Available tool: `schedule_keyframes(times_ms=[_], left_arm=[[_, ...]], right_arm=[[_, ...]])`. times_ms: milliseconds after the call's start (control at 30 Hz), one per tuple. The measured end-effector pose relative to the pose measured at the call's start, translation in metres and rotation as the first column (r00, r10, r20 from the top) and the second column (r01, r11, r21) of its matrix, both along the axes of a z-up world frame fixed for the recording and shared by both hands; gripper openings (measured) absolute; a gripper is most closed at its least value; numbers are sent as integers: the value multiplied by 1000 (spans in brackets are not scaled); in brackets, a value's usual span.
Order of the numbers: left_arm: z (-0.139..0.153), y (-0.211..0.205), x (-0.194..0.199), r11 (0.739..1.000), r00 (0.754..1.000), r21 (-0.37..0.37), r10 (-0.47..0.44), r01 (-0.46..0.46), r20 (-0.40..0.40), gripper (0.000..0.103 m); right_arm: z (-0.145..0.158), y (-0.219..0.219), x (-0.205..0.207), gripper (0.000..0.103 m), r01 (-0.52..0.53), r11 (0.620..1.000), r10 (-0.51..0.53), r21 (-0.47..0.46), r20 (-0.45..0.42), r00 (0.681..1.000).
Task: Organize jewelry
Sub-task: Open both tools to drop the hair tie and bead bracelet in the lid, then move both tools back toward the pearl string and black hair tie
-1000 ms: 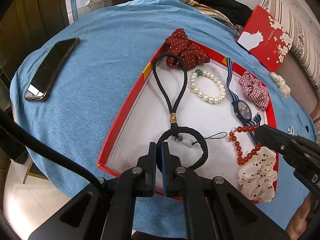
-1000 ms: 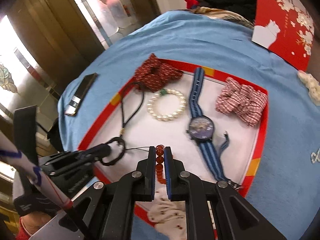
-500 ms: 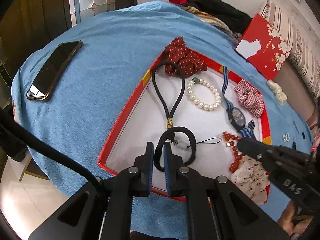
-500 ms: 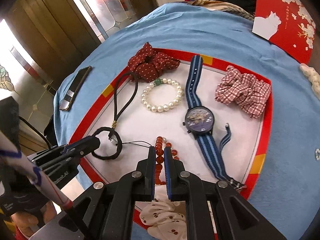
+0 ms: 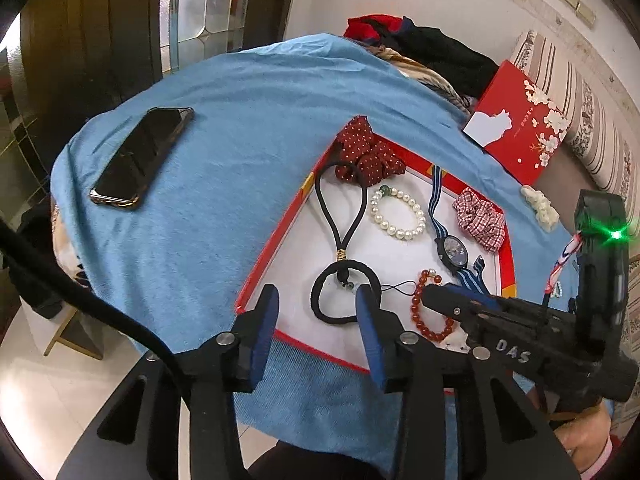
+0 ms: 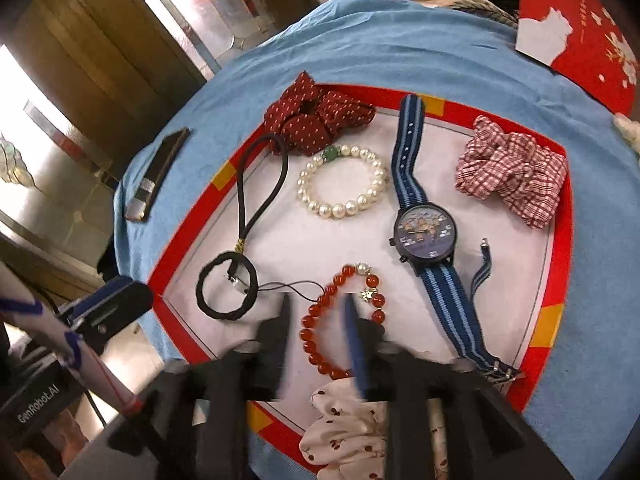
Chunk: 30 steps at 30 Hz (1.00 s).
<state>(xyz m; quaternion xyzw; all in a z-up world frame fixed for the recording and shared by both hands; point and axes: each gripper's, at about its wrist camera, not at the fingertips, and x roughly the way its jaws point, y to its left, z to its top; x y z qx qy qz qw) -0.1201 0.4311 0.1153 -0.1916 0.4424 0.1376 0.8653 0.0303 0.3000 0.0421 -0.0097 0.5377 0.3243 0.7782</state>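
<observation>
1. Jewelry lies spread inside a red-rimmed tray [image 6: 188, 216] with a white floor, on a blue-covered bench [image 5: 224, 152].
2. Black cord with loop [image 5: 340, 300] sits at the tray's near left; red bead bracelet [image 6: 340, 320] just beside it, a thin black string running between them.
3. Farther in: pearl bracelet [image 6: 344, 188], striped-strap watch [image 6: 424, 236], dotted red scrunchie [image 6: 316, 120], checked scrunchie [image 6: 512, 172]. White cherry-print scrunchie [image 6: 352, 424] at the near rim.
4. Left hand-held gripper [image 5: 316, 320]: jaws have just been opening, now apart, above the black loop, pads clear of it.
5. Right hand-held gripper [image 6: 316, 332]: jaws have just been opening, blurred, apart over the red beads, nothing pinched.
6. Risk, my judgement: the thin string may snag a finger and drag the loop or beads out of place; the two tools work close together and could knock.
7. Phone [image 5: 140, 160] rests well apart on the cloth.
</observation>
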Motion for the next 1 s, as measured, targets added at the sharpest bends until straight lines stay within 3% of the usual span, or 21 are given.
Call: schedule_keyframes(times_ms=[233,467,733,867,1000], left_arm=[[17,-12,-11,1000,1000,23,6,-7,7,43],[35,-57,-17,995,998,79,-63,61,21,54],[42,-142,-12,970,975,101,-224,222,7,62],[40,-191,-7,940,947,113,-321,321,-22,62],[36,-238,-5,901,911,134,-408,412,-53,62]], right_arm=[[39,-44,-9,43,41,998,-44,46,64,997],[55,-154,-28,50,191,981,-194,38,116,974],[46,-305,-58,50,453,891,-451,5,112,886],[40,-356,-71,50,544,839,-540,-10,105,835],[35,-386,-83,51,583,812,-577,-22,115,809]])
